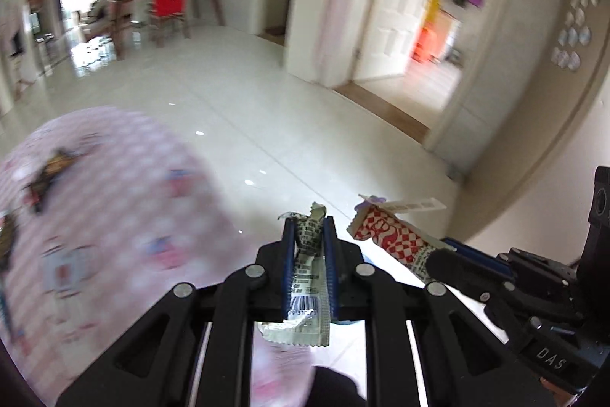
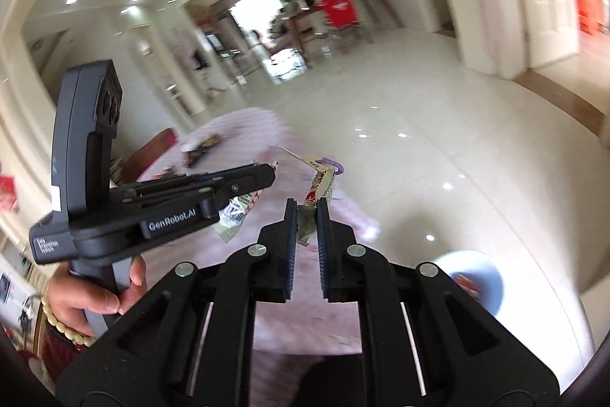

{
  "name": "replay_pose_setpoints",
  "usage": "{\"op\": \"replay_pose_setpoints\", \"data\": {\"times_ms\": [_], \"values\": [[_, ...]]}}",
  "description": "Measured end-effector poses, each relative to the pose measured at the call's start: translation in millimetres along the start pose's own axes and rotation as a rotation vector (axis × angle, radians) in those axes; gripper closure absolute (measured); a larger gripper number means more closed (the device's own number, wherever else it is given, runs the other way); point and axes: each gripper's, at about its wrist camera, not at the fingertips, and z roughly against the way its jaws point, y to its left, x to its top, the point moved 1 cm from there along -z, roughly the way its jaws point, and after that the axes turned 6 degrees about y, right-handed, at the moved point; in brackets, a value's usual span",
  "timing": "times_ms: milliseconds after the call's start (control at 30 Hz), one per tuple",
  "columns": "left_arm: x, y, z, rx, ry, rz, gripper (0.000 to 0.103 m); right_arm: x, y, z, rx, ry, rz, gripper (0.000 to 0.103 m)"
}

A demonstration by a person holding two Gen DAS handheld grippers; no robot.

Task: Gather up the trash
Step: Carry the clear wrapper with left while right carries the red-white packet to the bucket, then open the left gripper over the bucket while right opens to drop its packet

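My left gripper (image 1: 309, 227) is shut on a crumpled silver wrapper (image 1: 307, 277) with black print and a barcode, held in the air beside the table. My right gripper (image 2: 307, 206) is shut on a red-and-white checked wrapper (image 2: 318, 187) that sticks out past its tips. In the left wrist view the right gripper (image 1: 438, 250) comes in from the right with that red-and-white wrapper (image 1: 389, 235). In the right wrist view the left gripper (image 2: 267, 174) crosses from the left, held by a hand (image 2: 91, 292), with the silver wrapper (image 2: 234, 216) below it.
A round table with a pink checked cloth (image 1: 95, 216) lies at the left, with dark wrappers (image 1: 49, 170) on it; it also shows in the right wrist view (image 2: 236, 132). A white-and-blue bin (image 2: 476, 277) stands on the glossy tiled floor (image 2: 438, 140) at the lower right. Doorways and a wall lie to the right.
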Motion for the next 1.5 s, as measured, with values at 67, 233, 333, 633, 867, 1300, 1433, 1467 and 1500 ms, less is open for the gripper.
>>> {"op": "replay_pose_setpoints", "data": {"times_ms": [67,233,333,633,867,1300,1433,1467,1500], "values": [[6.9,-24.2,-23.4,-0.033,0.029,-0.036,0.089,-6.0,-25.2,7.4,-0.043,-0.003,-0.038,0.093],[14.9,-58.6,-72.3,-0.064,0.094,-0.075,0.089,-17.7,-75.2,-6.1,-0.145,0.076,-0.102,0.073],[14.3,-70.1,-96.8,-0.065,0.136,-0.08,0.089,-26.3,-100.7,-13.4,-0.172,0.092,-0.152,0.062],[1.0,-93.0,-136.0,-0.067,0.212,-0.108,0.089,-30.9,-118.4,-5.0,-0.167,0.064,-0.194,0.057],[0.9,-101.0,-138.2,-0.083,0.225,-0.119,0.089,-30.5,-125.7,7.3,-0.21,0.017,-0.221,0.052],[20.1,-108.6,-131.2,-0.102,0.169,-0.092,0.022,-32.1,-139.4,39.2,-0.303,-0.117,-0.294,0.042],[14.9,-98.5,-125.2,-0.093,0.174,-0.08,0.022,-32.6,-131.9,35.1,-0.303,-0.102,-0.285,0.042],[13.2,-95.9,-122.1,-0.091,0.17,-0.08,0.022,-31.9,-128.9,33.6,-0.297,-0.098,-0.282,0.042],[12.0,-93.0,-118.6,-0.088,0.167,-0.081,0.022,-30.9,-126.4,32.6,-0.294,-0.096,-0.278,0.042]]}}
